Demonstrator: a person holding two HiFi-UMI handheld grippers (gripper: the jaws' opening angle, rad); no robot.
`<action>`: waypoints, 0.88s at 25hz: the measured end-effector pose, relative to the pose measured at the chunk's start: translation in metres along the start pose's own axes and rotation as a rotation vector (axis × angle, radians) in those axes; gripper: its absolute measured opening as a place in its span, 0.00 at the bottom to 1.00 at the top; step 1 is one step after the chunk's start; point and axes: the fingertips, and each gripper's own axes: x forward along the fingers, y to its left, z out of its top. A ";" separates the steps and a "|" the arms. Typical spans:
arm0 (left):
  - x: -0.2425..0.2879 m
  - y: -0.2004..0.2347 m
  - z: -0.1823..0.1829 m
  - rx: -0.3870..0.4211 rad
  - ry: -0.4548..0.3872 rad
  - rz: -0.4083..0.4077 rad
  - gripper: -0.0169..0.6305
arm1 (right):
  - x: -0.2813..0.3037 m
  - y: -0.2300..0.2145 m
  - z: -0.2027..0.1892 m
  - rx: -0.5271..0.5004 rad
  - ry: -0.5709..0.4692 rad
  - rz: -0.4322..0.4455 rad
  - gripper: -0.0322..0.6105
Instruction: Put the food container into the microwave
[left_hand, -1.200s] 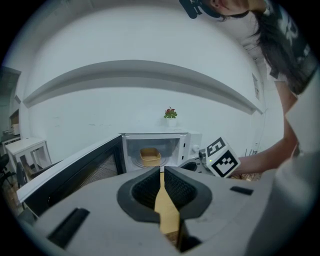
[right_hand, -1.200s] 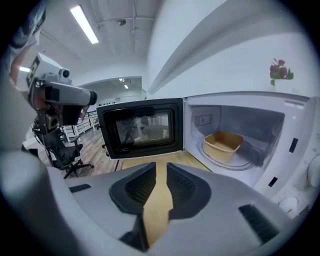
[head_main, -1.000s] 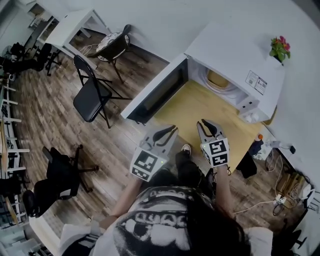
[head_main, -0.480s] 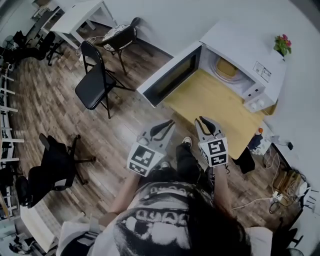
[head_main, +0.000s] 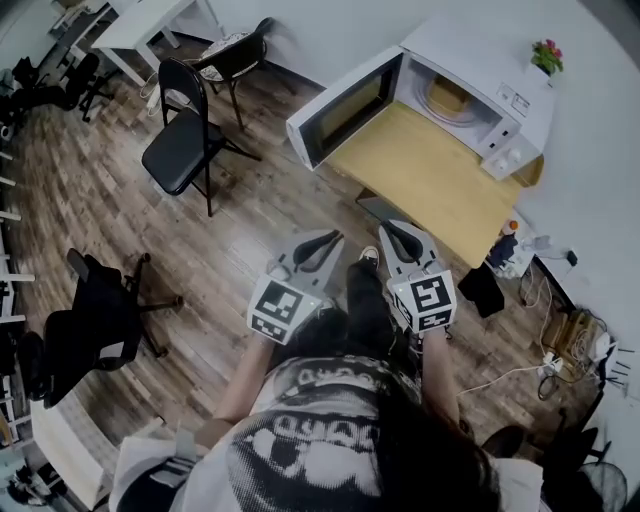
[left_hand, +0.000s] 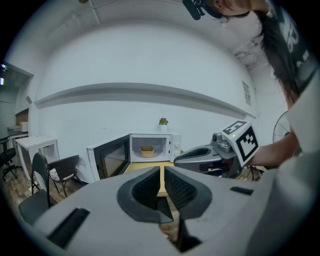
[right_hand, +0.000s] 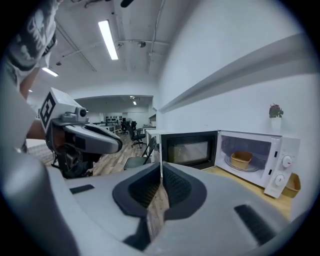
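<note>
The tan food container (head_main: 452, 97) sits inside the white microwave (head_main: 478, 52), on its round glass turntable (right_hand: 248, 167), with the microwave door (head_main: 345, 108) swung wide open to the left. It is well apart from both grippers, across the light wooden table (head_main: 430, 185) the microwave stands on.

The left gripper (head_main: 322, 241) and right gripper (head_main: 396, 234) are held side by side over the wood floor, short of the table's near edge, both pointing toward the microwave. Each has its ridged jaws drawn together to a thin slit with nothing between them.

The head view alone shows the grippers' place over the floor, the black folding chair (head_main: 183, 150) to the left and cables on the floor at the right. The gripper views look level into the cavity, so the container's open top and side wall show. The right gripper view adds ceiling strip lights (right_hand: 108, 39) and a long office beyond – the left one a small potted flower (left_hand: 163, 121) on the microwave.
</note>
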 end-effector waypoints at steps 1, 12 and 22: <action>-0.006 -0.004 -0.003 -0.002 -0.001 -0.004 0.06 | -0.006 0.008 0.001 -0.003 -0.003 -0.003 0.07; -0.040 -0.038 -0.017 0.009 -0.020 -0.058 0.06 | -0.054 0.056 0.004 -0.032 -0.036 -0.046 0.04; -0.049 -0.055 -0.018 0.016 -0.041 -0.077 0.06 | -0.069 0.070 0.005 -0.054 -0.046 -0.028 0.05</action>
